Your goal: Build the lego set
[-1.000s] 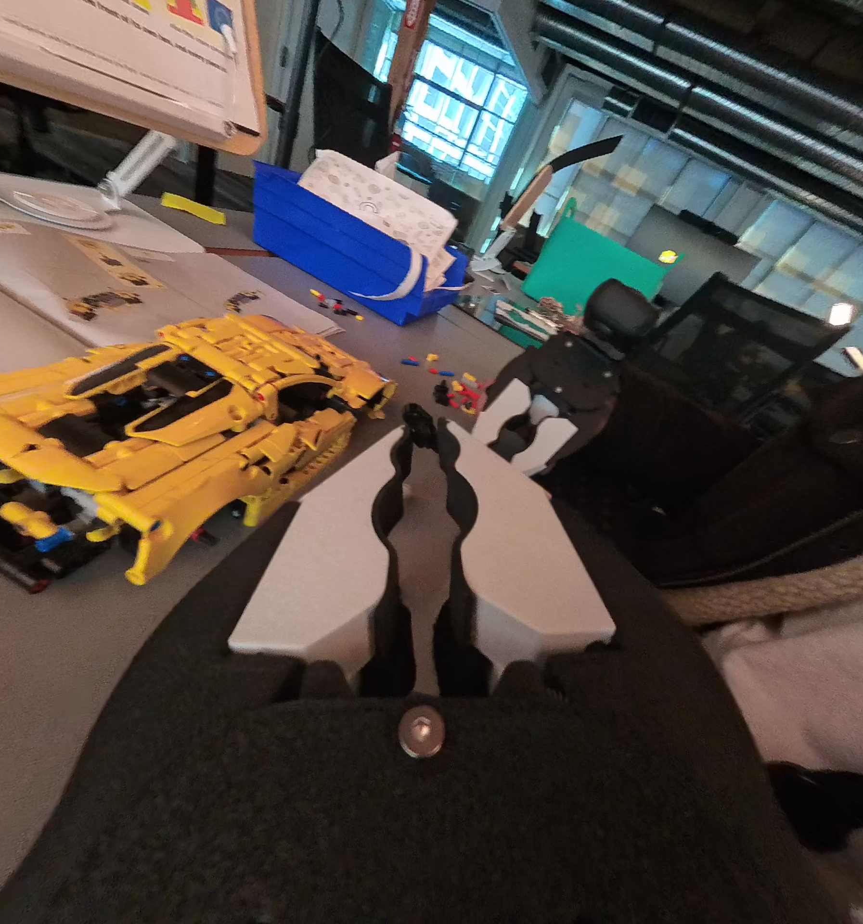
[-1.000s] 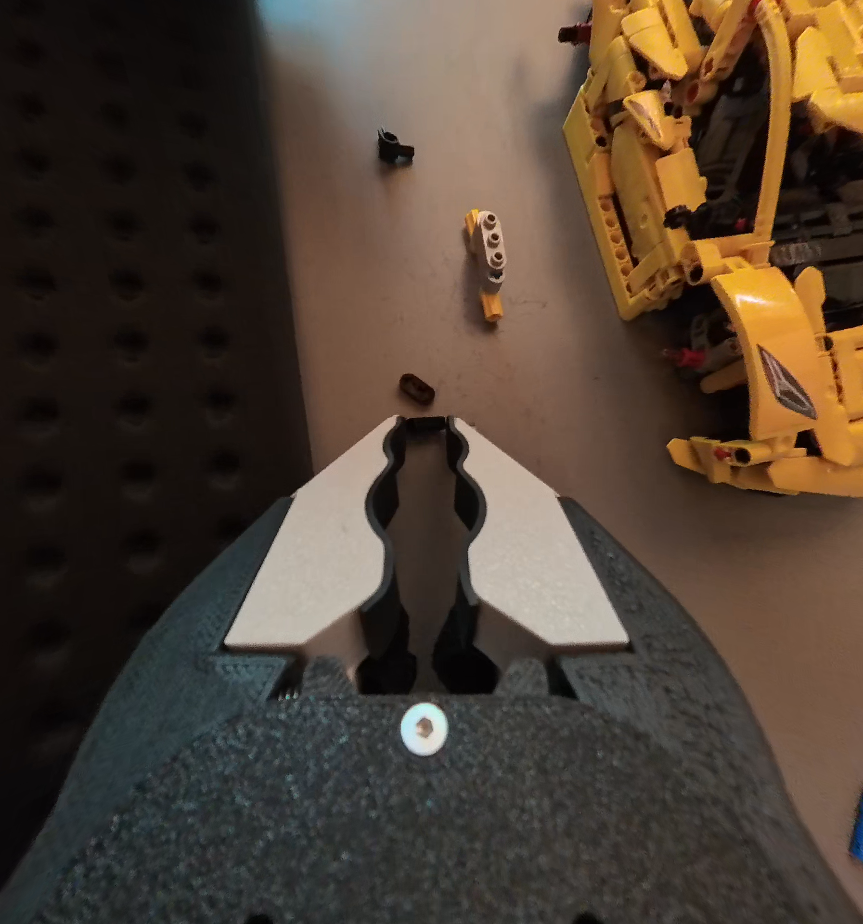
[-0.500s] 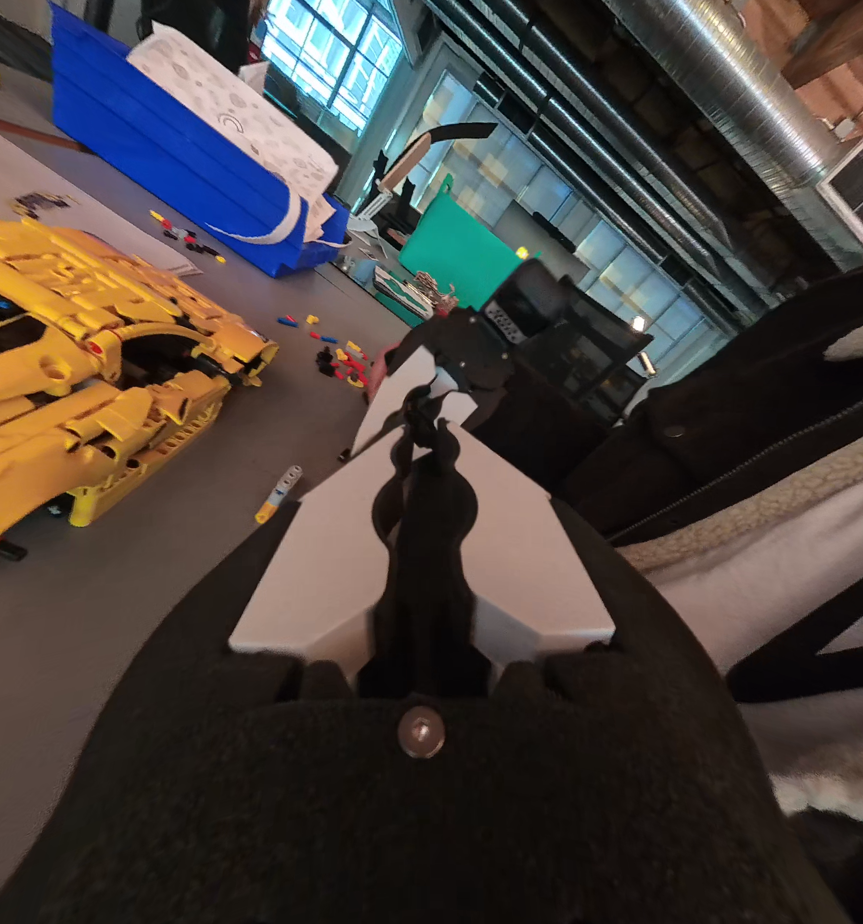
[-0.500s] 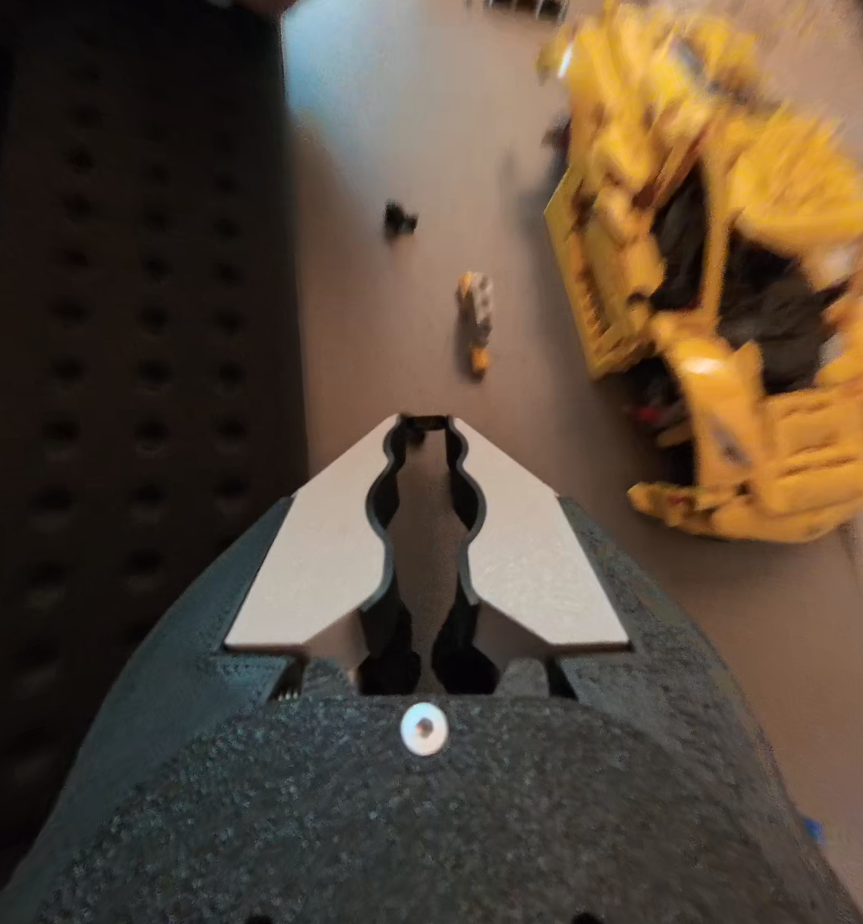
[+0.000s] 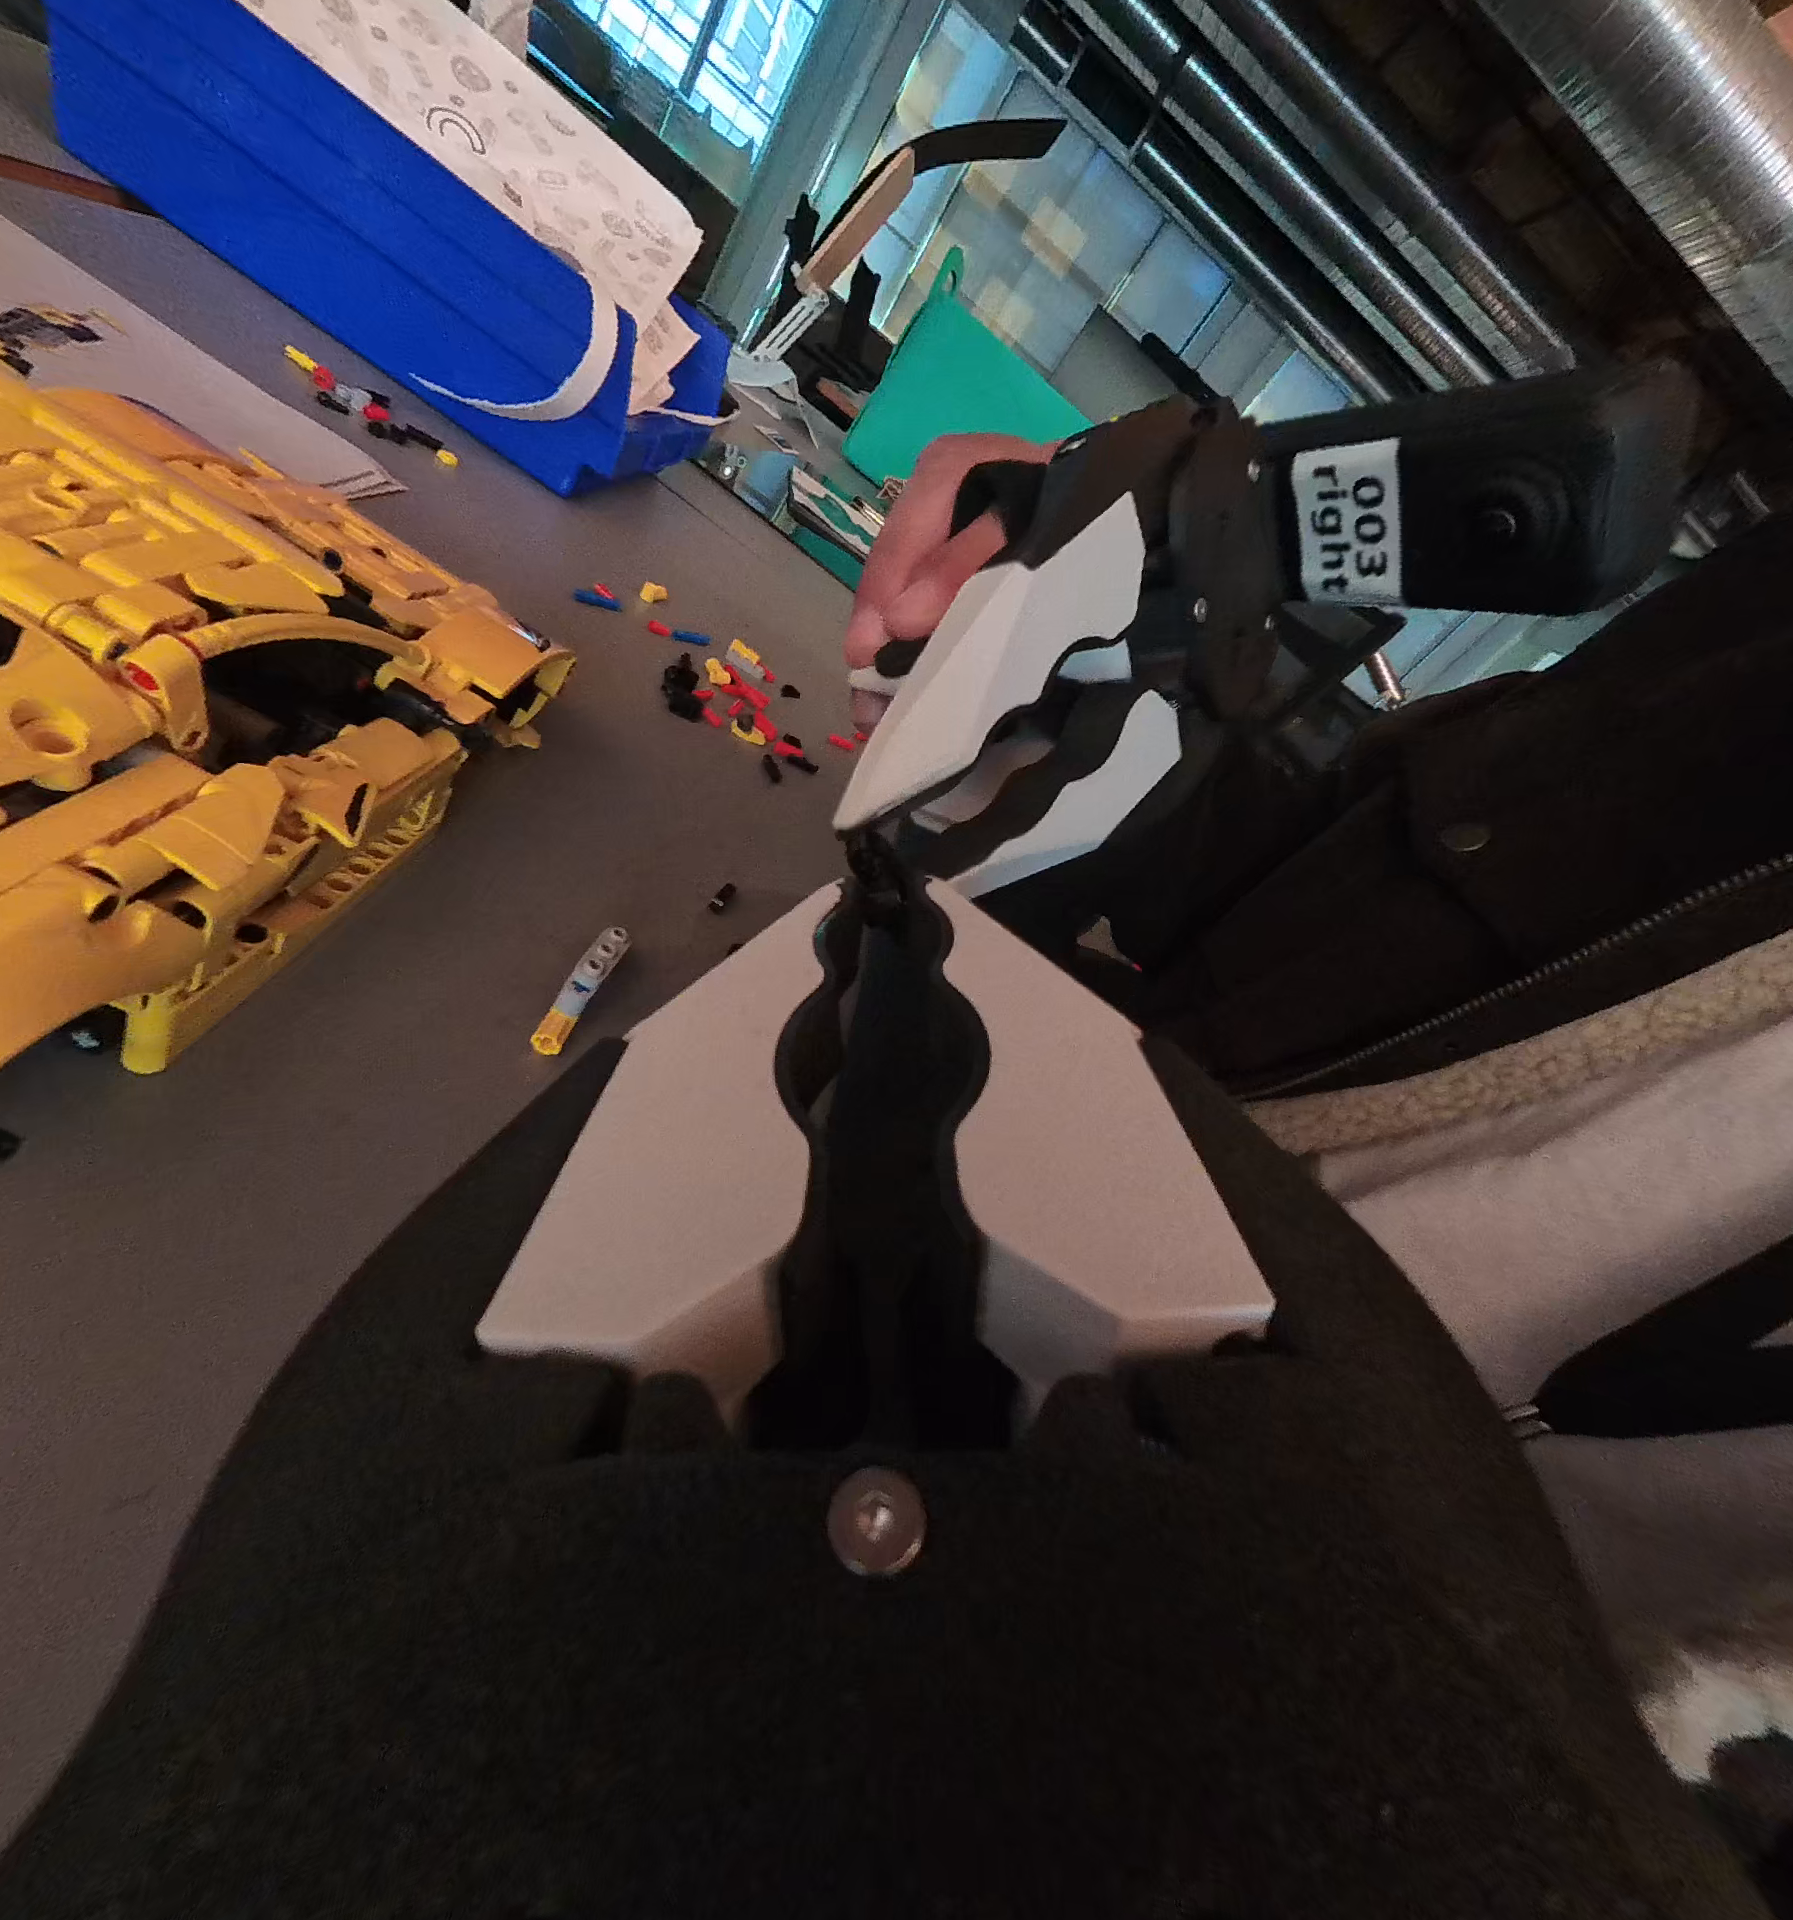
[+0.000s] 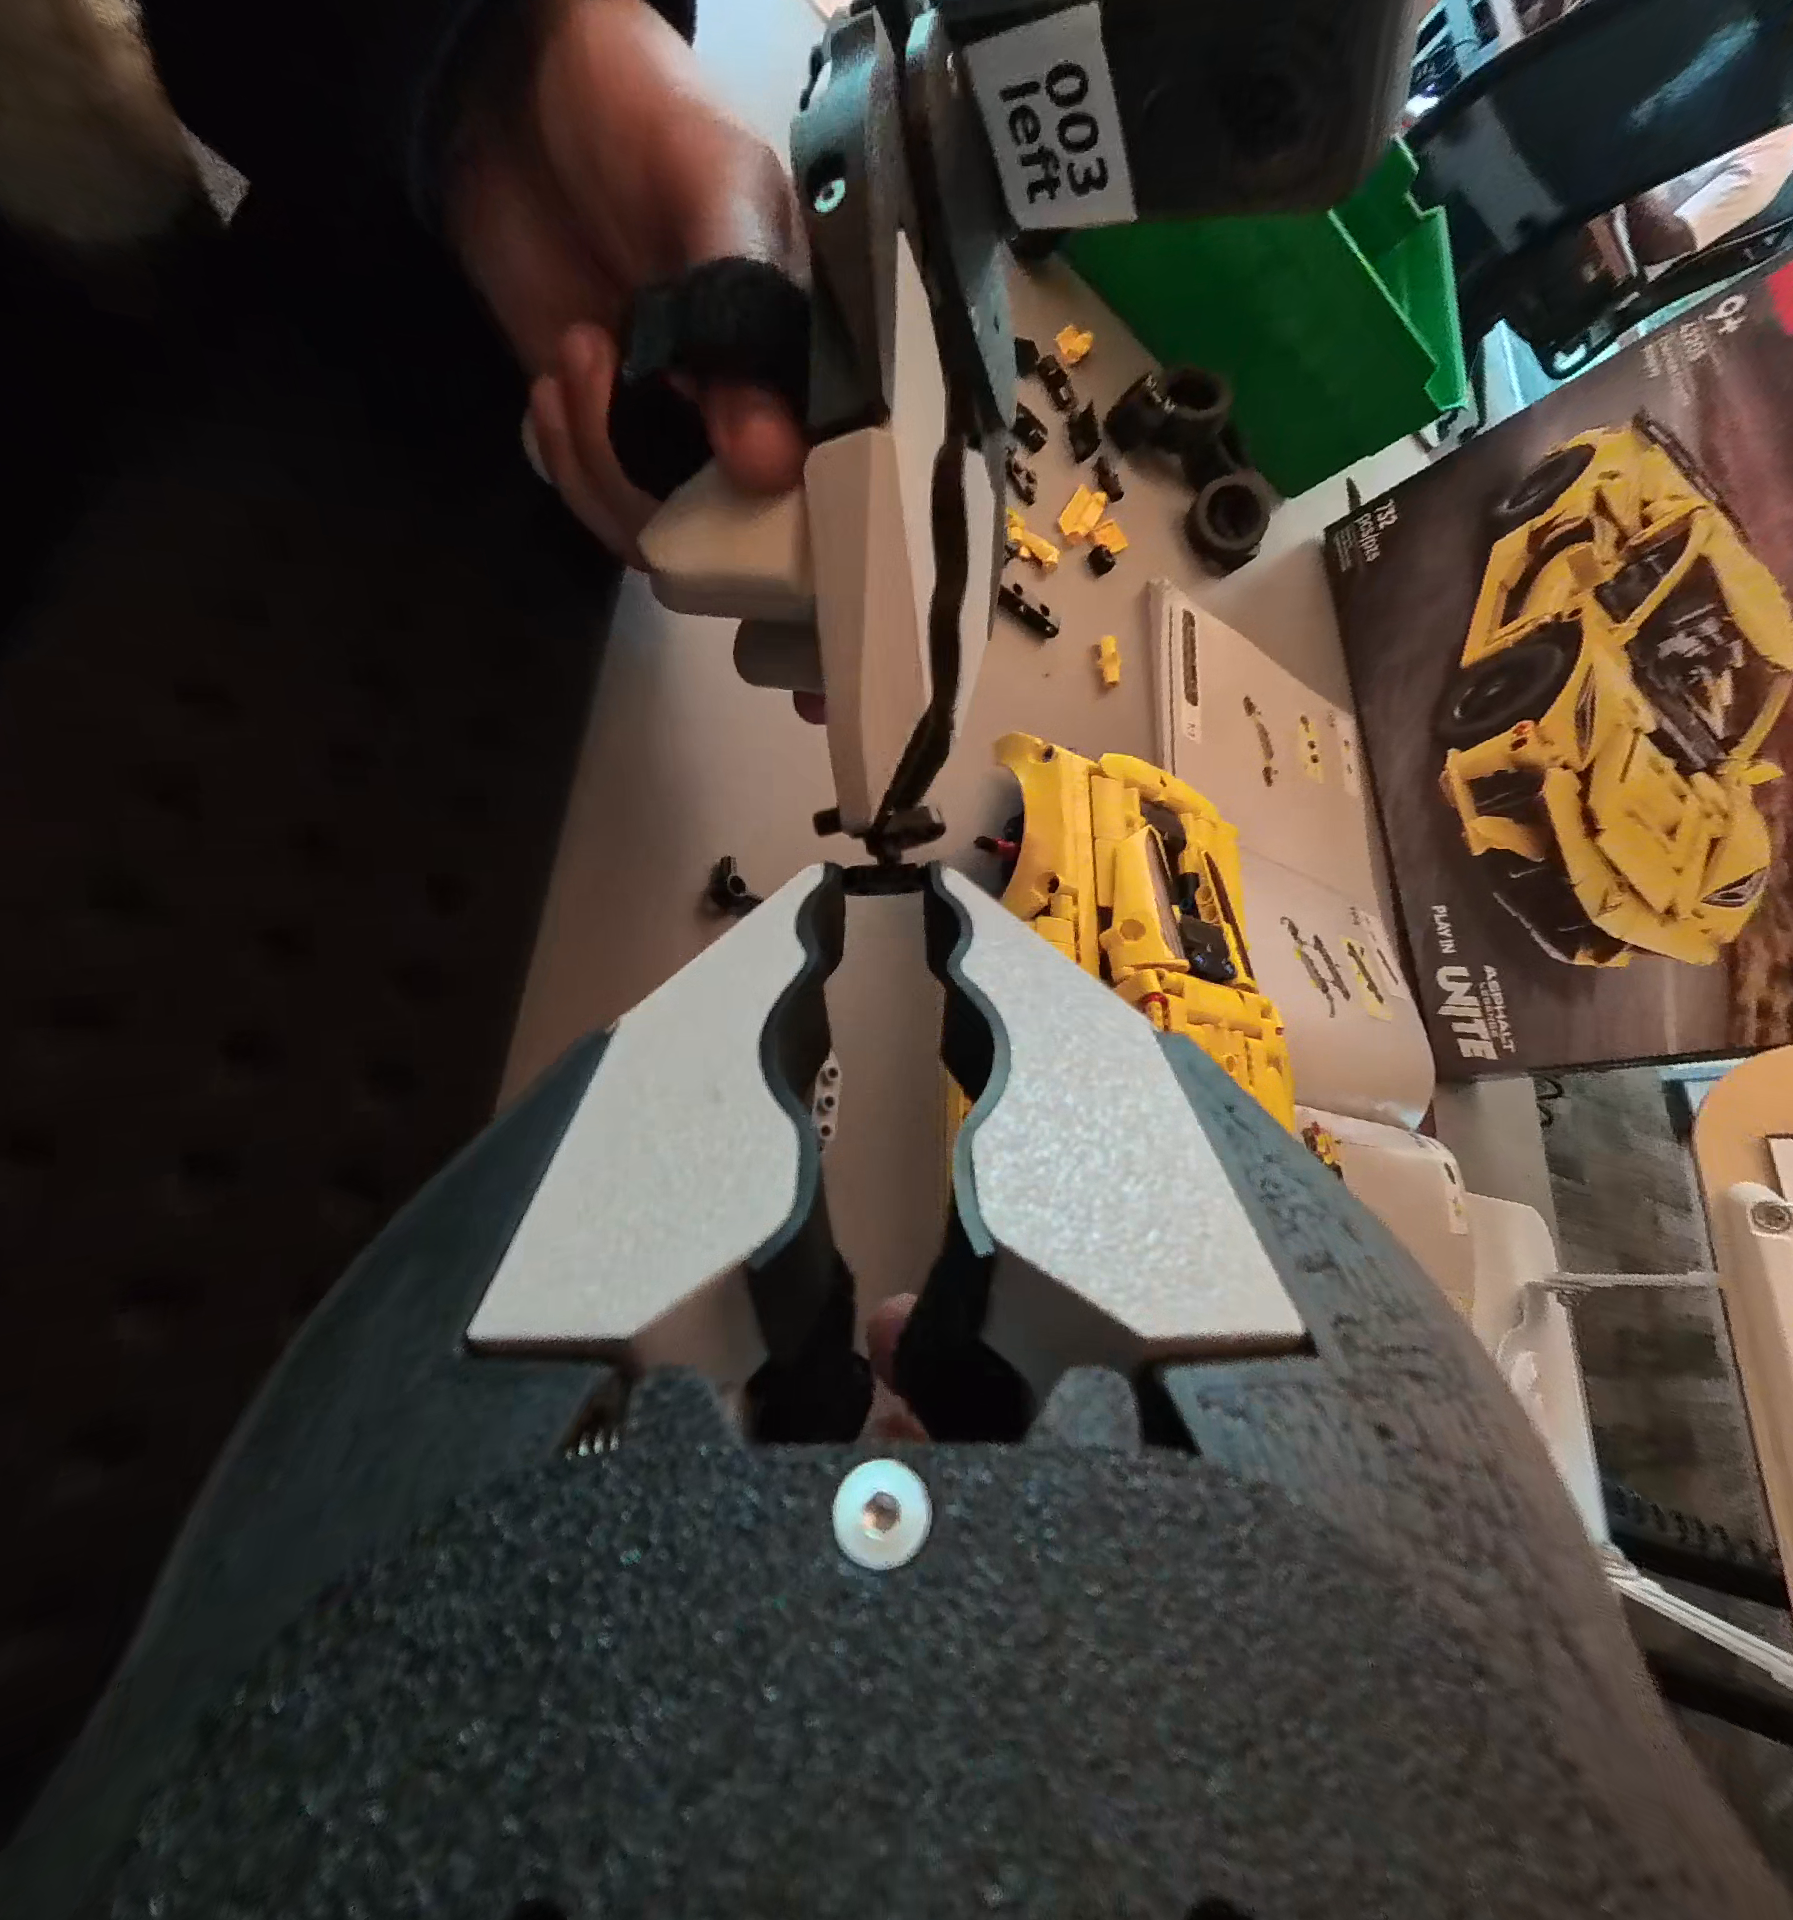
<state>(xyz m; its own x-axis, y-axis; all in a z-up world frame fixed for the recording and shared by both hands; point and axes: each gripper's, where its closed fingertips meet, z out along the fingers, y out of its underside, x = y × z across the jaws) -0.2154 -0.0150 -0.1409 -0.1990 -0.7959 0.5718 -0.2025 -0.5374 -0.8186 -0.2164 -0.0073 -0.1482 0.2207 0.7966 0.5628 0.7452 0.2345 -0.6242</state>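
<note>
My left gripper [image 5: 879, 896] is shut on a small black connector [image 5: 874, 868]. My right gripper [image 6: 879, 879] is shut on a small black piece [image 6: 869, 883], with its jaws only slightly apart. Both are held above the grey table [image 5: 248, 1195], tip to tip. In the right wrist view the left gripper [image 6: 887, 816] points down at mine with its connector [image 6: 907, 826] touching or almost touching my piece. In the left wrist view the right gripper [image 5: 887, 826] comes in from the upper right. The yellow Lego car [image 5: 144, 707] sits on the table to the left, and also shows in the right wrist view [image 6: 1131, 904].
A grey-and-yellow piece [image 5: 585, 987] and a small black piece [image 5: 723, 896] lie near the car. A pile of loose pieces [image 5: 736, 707] and a blue bin [image 5: 352, 229] are beyond. The set's box [image 6: 1598, 727], an instruction booklet [image 6: 1266, 748], black tyres [image 6: 1193, 436] and a green bin [image 6: 1287, 291] are visible. Less than 4 cm separates the two grippers' tips.
Both grippers have risen from the table and turned toward each other until their tips meet. The right view no longer looks down at the table. Each stays shut on its black piece.
</note>
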